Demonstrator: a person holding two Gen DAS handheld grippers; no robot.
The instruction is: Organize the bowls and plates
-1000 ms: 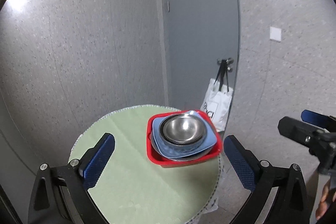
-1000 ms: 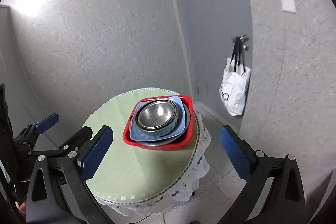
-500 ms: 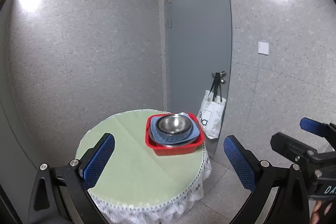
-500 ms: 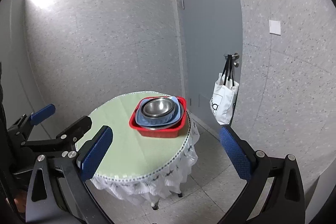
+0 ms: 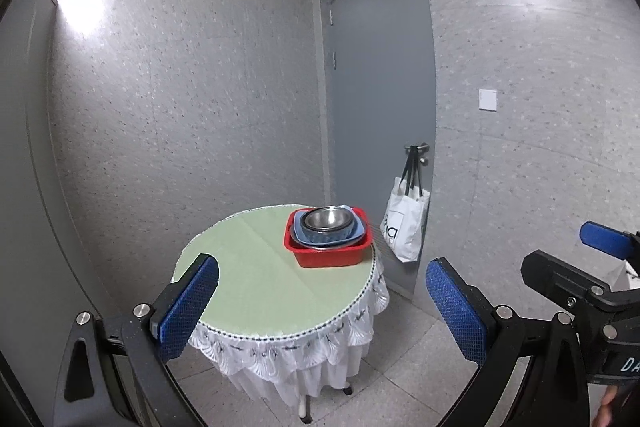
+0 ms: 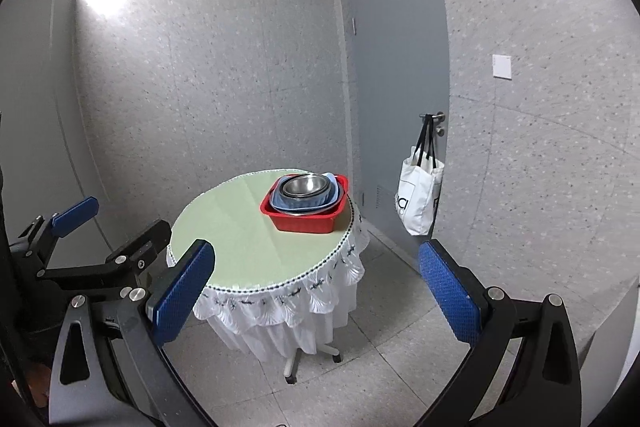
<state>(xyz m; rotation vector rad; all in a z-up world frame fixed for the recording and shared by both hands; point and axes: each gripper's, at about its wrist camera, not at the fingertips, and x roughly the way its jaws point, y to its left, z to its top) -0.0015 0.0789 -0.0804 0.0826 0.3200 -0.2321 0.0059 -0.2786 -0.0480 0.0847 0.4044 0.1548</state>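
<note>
A red square basin (image 5: 328, 253) (image 6: 304, 219) stands at the far right edge of a round table (image 5: 256, 267) (image 6: 240, 235) with a green cloth. In it lie a blue square plate (image 5: 340, 235) (image 6: 298, 202) and, on top, a steel bowl (image 5: 326, 218) (image 6: 305, 185). My left gripper (image 5: 320, 291) is open and empty, well back from the table. My right gripper (image 6: 316, 273) is open and empty, also back from the table. Each gripper shows at the edge of the other's view.
A grey door (image 5: 384, 107) stands behind the table, with a white tote bag (image 5: 406, 227) (image 6: 420, 199) hanging on its handle. Grey walls close the room. A tiled floor (image 6: 380, 367) lies around the table's white skirt.
Both grippers have drawn back and away from the table; the basin with its dishes looks smaller and farther. The whole table, its skirt and the floor have come into view.
</note>
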